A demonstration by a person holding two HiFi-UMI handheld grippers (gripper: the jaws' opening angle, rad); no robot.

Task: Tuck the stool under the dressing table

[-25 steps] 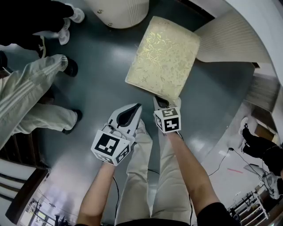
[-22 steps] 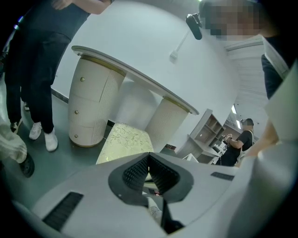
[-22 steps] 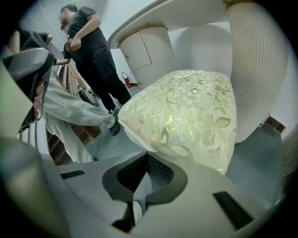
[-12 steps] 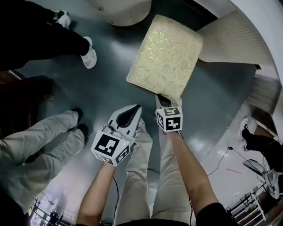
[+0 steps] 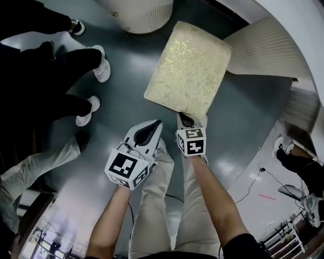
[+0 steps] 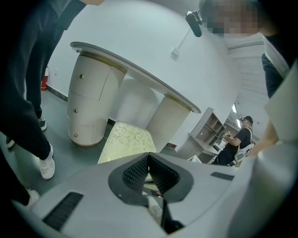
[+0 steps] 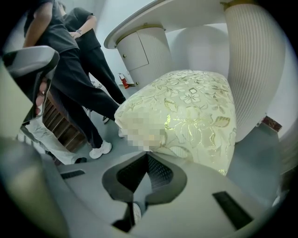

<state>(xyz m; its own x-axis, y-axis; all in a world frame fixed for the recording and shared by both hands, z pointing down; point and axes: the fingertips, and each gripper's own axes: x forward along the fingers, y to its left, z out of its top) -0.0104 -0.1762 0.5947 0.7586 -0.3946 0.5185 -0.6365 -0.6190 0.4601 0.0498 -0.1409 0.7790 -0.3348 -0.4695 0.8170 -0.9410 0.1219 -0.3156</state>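
Observation:
The stool (image 5: 188,68) has a pale gold floral cushion and stands on the grey floor between the dressing table's two pedestals, partly out from under its white curved top (image 5: 298,30). My right gripper (image 5: 184,119) is shut, with its tip at the stool's near edge; in the right gripper view the cushion (image 7: 195,111) fills the space just past the gripper (image 7: 147,156). My left gripper (image 5: 153,125) is shut on nothing and hangs a little short of the stool, to its left. From the left gripper (image 6: 149,155) the stool (image 6: 128,142) shows under the table top (image 6: 139,74).
A round drawer pedestal (image 5: 136,12) stands left of the stool and a ribbed pedestal (image 5: 260,48) right of it. Bystanders' legs and shoes (image 5: 96,71) crowd the floor at left. My own legs (image 5: 152,202) are below the grippers. A cable (image 5: 258,179) lies at right.
The bystanders at left have shifted, dark-trousered legs now nearer the stool's left. The stool and both grippers have barely moved.

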